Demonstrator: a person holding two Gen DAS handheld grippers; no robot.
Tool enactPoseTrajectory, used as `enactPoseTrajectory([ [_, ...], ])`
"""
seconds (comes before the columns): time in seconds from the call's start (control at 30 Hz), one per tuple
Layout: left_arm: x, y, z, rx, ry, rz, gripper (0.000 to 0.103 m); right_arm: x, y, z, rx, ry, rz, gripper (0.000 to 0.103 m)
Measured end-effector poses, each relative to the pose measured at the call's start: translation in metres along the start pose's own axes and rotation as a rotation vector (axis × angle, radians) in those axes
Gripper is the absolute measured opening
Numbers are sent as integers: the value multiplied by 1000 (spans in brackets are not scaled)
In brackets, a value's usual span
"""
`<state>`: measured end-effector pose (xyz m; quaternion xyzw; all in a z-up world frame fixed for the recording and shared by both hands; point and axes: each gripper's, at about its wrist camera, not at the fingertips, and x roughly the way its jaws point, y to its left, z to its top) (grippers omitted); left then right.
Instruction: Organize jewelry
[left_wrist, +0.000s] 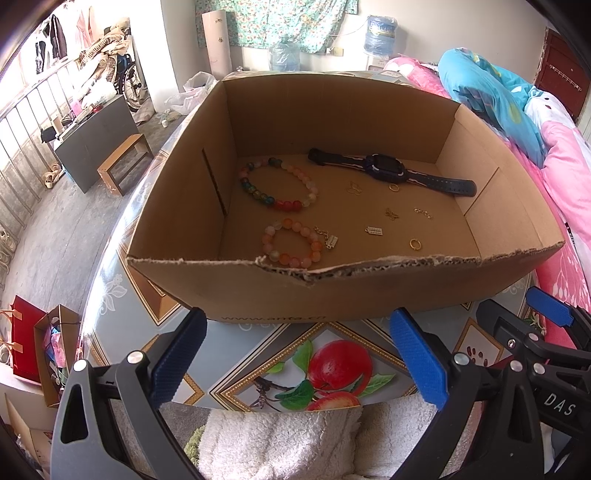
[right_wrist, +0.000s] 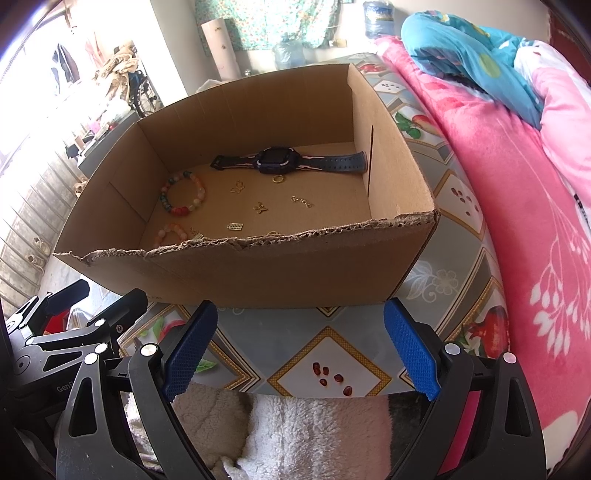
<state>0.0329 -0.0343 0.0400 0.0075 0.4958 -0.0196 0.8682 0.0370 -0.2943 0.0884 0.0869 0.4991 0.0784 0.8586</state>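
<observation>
An open cardboard box (left_wrist: 258, 291) (right_wrist: 258, 273) stands on the fruit-patterned table. Inside lie a dark watch (left_wrist: 388, 170) (right_wrist: 275, 160), a multicoloured bead bracelet (left_wrist: 279, 184) (right_wrist: 183, 194), a pink bead bracelet (left_wrist: 291, 243) (right_wrist: 170, 233), gold rings (left_wrist: 415, 243) (right_wrist: 277, 179), butterfly charms (left_wrist: 391, 214) (right_wrist: 260, 208) and small chain pieces (left_wrist: 423, 213) (right_wrist: 301, 201). My left gripper (left_wrist: 295, 350) is open and empty, in front of the box's near wall. My right gripper (right_wrist: 299, 339) is open and empty, also short of the near wall. The right gripper also shows in the left wrist view (left_wrist: 546, 314).
A white fluffy cloth (left_wrist: 280, 439) (right_wrist: 288, 428) lies at the table's near edge under both grippers. A pink blanket (right_wrist: 517, 221) and blue quilt (left_wrist: 487, 96) lie on the right. Paper bags (left_wrist: 48, 350) stand on the floor to the left.
</observation>
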Motion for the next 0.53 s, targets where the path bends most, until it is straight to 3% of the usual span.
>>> enactPoseTrajectory([
  [0.53, 1, -1, 0, 4, 4, 5, 97, 0, -1, 0, 0, 2, 0, 88],
])
